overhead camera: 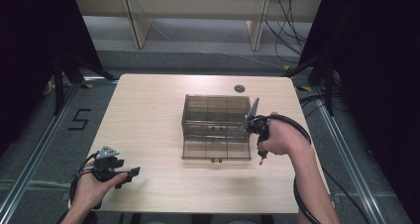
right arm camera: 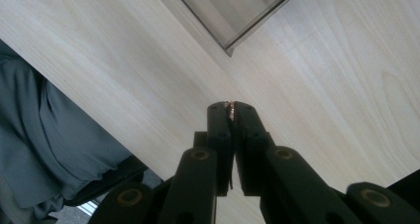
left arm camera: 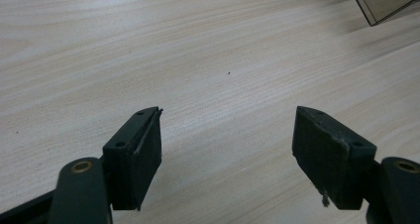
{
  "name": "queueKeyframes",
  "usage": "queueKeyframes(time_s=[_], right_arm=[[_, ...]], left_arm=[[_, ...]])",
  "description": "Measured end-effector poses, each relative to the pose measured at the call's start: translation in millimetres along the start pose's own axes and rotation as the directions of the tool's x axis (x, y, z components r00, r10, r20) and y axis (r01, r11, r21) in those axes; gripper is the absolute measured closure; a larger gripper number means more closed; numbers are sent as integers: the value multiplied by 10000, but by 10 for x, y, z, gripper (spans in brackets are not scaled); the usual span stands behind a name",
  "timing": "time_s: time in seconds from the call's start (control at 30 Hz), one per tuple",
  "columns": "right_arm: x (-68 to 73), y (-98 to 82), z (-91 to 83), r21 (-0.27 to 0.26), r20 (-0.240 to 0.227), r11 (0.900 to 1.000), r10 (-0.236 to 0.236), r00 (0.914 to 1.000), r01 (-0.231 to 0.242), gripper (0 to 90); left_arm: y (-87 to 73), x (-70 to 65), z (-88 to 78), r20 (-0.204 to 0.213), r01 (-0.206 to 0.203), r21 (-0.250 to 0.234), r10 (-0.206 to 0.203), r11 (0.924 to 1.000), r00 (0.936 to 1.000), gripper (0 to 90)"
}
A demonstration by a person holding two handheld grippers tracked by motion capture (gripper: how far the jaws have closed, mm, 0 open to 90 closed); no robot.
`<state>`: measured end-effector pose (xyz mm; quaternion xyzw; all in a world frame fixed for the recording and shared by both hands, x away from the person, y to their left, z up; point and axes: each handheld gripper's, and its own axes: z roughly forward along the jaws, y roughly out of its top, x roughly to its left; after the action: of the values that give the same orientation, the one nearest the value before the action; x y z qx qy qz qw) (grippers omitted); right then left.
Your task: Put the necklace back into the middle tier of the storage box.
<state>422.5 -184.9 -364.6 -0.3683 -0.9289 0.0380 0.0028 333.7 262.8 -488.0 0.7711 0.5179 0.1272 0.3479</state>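
A smoky clear compartment box (overhead camera: 216, 127) is seen mid-tabletop (overhead camera: 148, 115). At its right edge, the right claw (right arm camera: 232, 107) is clenched on a thin coppery sliver; placement seems next. The left claw (left arm camera: 228, 135) is held released, near the front-left corner.

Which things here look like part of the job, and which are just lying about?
Likely in the job:
- smoky divided box
- right tongs, shut on a thin coppery piece beside the box
- left tongs, open over bare table

Just about:
- round dark grommet in the tabletop
- cables behind the table
- floor marking 5
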Motion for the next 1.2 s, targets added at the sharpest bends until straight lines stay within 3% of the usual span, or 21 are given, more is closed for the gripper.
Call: queueKeyframes(time_s=[0.03, 0.1, 0.17, 0.23, 0.27, 0.3, 0.33, 0.37, 0.43, 0.53, 0.57, 0.63, 0.8, 0.83, 0.93, 1.0, 1.17, 1.2], right_arm=[[-6, 3, -1, -33, -3, 10000, -29, 10000, 29, 869], [3, 11, -11, -119, -65, 9997, 236, 9997, -236, 869], [-21, 18, -9, -149, 40, 9999, 53, 10000, -53, 869], [-20, 29, -25, -35, 29, 9995, 308, 9995, -307, 869], [-43, 35, -24, -152, 63, 9999, 5, 10000, -4, 868], [-24, 38, -32, -131, -21, 9995, 298, 9996, -299, 868], [-25, 42, -40, -80, 14, 9995, 295, 9996, -295, 868], [-46, 50, -42, -168, 156, 9998, -94, 9998, 97, 869], [-19, 59, -59, -111, 15, 9994, 319, 9995, -318, 869], [-17, 74, -70, -132, 41, 9994, 320, 9995, -319, 869], [-41, 86, -72, -256, 106, 9997, -51, 9999, 54, 869], [-20, 95, -79, -118, 87, 9996, 239, 9997, -238, 868], [-20, 122, -96, -209, 43, 9997, 156, 9999, -155, 868], [-34, 128, -100, -235, 125, 9997, -61, 9999, 64, 868], [-21, 131, -124, -199, 43, 9996, 221, 9997, -220, 868], [-38, 142, -138, -234, 154, 9997, -56, 9999, 59, 868], [-17, 167, -171, -299, -26, 9993, 220, 9998, -221, 869], [-31, 174, -174, -338, 46, 9994, -18, 10000, 19, 868]], left_arm=[[3, 18, -16, 3, -249, 224, 249, 9994, 9997, 272], [2, 14, -12, 6, -187, 174, 187, 9997, 9998, 272], [1, 16, -11, -11, -225, 191, 225, 9996, 9997, 272], [1, 17, -12, -12, -223, 190, 223, 9996, 9998, 272], [1, 18, -12, -15, -231, 201, 232, 9995, 9997, 272], [1, 18, -11, -16, -219, 195, 219, 9996, 9998, 272], [1, 17, -10, -18, -212, 187, 212, 9996, 9998, 272], [1, 17, -10, -16, -215, 190, 216, 9996, 9998, 272], [1, 17, -11, -12, -217, 196, 217, 9996, 9998, 272], [0, 20, -13, -32, -205, 184, 205, 9996, 9998, 272], [0, 20, -13, -29, -206, 189, 206, 9996, 9998, 272], [0, 18, -14, -14, -204, 199, 204, 9996, 9998, 271], [1, 20, -9, 6, -180, 183, 180, 9997, 9998, 271], [1, 20, -8, 11, -175, 181, 175, 9997, 9998, 271], [3, 21, -4, 11, -195, 166, 195, 9997, 9998, 271], [3, 19, -1, 22, -186, 167, 185, 9997, 9998, 271], [0, 16, 5, 22, -178, 159, 178, 9997, 9998, 271], [0, 16, 6, 37, -153, 158, 152, 9998, 9999, 271]])
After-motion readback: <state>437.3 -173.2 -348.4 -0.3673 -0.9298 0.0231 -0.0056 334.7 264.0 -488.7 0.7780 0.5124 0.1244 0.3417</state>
